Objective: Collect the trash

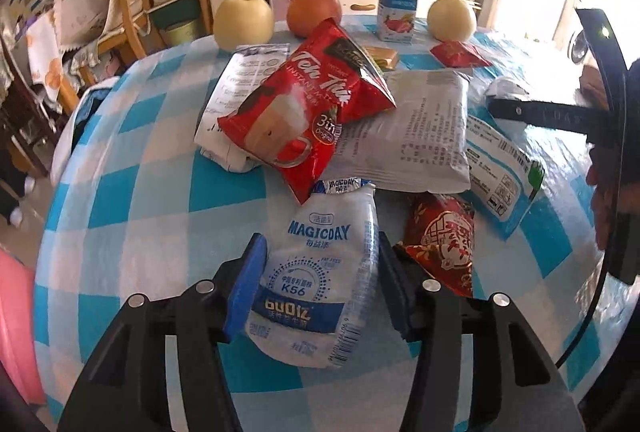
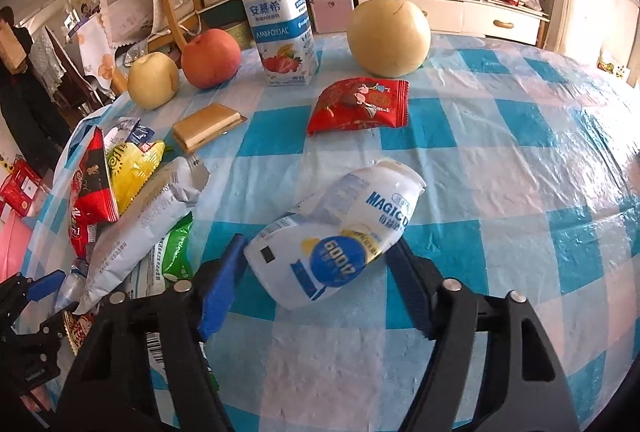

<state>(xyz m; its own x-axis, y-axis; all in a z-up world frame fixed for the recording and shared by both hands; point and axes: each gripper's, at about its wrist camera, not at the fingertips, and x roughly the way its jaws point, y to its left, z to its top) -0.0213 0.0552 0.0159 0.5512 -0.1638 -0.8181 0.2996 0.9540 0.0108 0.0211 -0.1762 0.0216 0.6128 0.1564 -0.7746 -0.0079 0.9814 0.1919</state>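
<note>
In the left wrist view my left gripper (image 1: 320, 268) is shut on a crushed white Magicday bottle (image 1: 320, 272), at the near edge of a trash pile: a red Teh Tarik sachet (image 1: 304, 112), a white wrapper (image 1: 416, 136), a red patterned packet (image 1: 444, 236) and a blue-white wrapper (image 1: 504, 184). In the right wrist view my right gripper (image 2: 316, 264) is shut on another crushed Magicday bottle (image 2: 340, 232), right of the pile (image 2: 132, 208). My right gripper also shows in the left wrist view (image 1: 504, 104). A red snack packet (image 2: 360, 104) and a tan wafer pack (image 2: 208, 126) lie beyond.
The table has a blue and white checked cloth (image 2: 500, 168). At its far edge stand two yellow pears (image 2: 388, 38) (image 2: 152, 80), a red apple (image 2: 210, 58) and an upright yogurt bottle (image 2: 280, 20). Chairs and shelves stand behind the table.
</note>
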